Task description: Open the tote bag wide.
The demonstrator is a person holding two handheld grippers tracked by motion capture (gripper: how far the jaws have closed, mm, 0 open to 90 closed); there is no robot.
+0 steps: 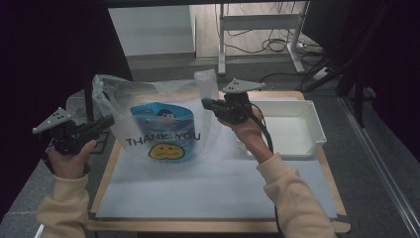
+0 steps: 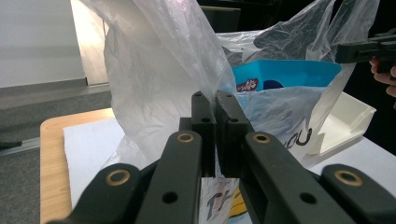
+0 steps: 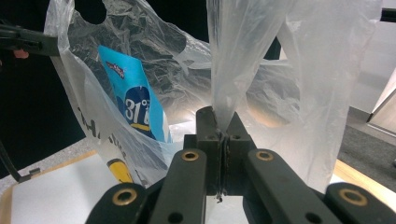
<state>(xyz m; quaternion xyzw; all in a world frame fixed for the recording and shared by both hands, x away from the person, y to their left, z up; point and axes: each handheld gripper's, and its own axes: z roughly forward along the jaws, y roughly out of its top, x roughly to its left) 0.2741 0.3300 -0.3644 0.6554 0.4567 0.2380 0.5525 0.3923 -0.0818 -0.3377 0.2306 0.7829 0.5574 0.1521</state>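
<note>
A clear plastic bag (image 1: 163,129) printed THANK YOU with a yellow smiley stands on the white sheet, held wide at its mouth. A blue snack packet (image 1: 161,116) stands upright inside it. My left gripper (image 1: 110,120) is at the bag's left edge, and in the left gripper view its jaws (image 2: 215,100) are shut on the bag's film (image 2: 154,70). My right gripper (image 1: 204,103) is at the bag's right top. In the right gripper view its jaws (image 3: 220,116) pinch a strip of the bag (image 3: 243,56). The packet (image 3: 133,98) shows through the film.
A white tray (image 1: 312,124) sits right of the bag, by my right hand. The white sheet (image 1: 198,188) covers a wooden board (image 1: 106,173) with free room in front of the bag. A metal desk frame (image 1: 257,22) and cables lie beyond the table.
</note>
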